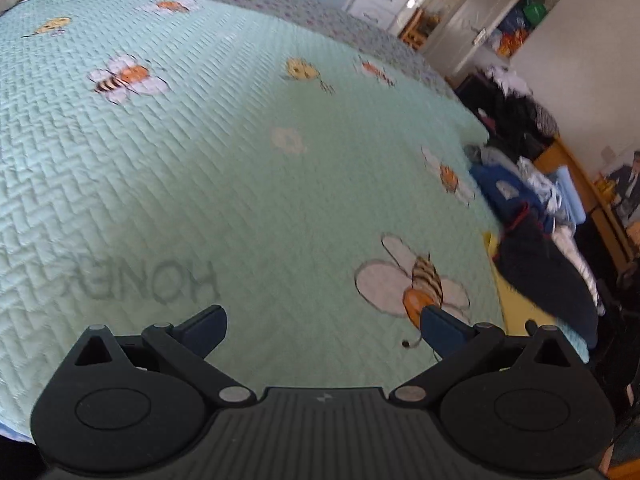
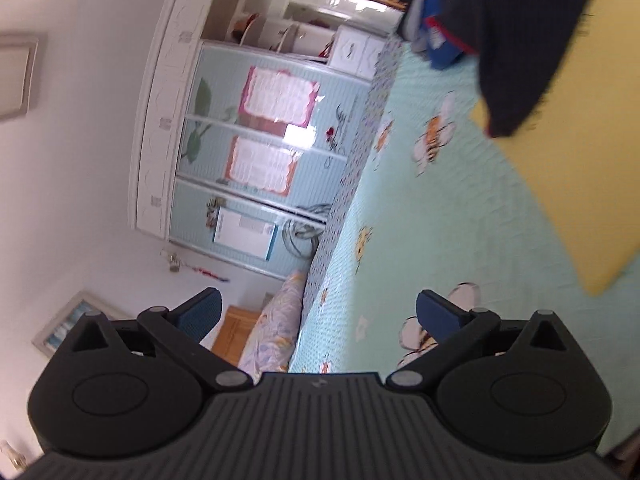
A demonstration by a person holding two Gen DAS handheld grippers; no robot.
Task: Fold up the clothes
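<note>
Both sets of fingers stand wide apart with nothing between them: my left gripper (image 1: 322,330) tips down over the bare bedspread (image 1: 200,184), my right gripper (image 2: 318,314) looks level across the bed toward the wardrobe (image 2: 256,152). The clothes are a heap (image 1: 516,196) at the bed's far edge, a dark garment (image 2: 520,40) nearest, lying partly on a yellow sheet (image 2: 568,168). To do this well, I judge I should take that top garment by two separate edges, not bunched, and bring it onto open bedspread to spread flat.
</note>
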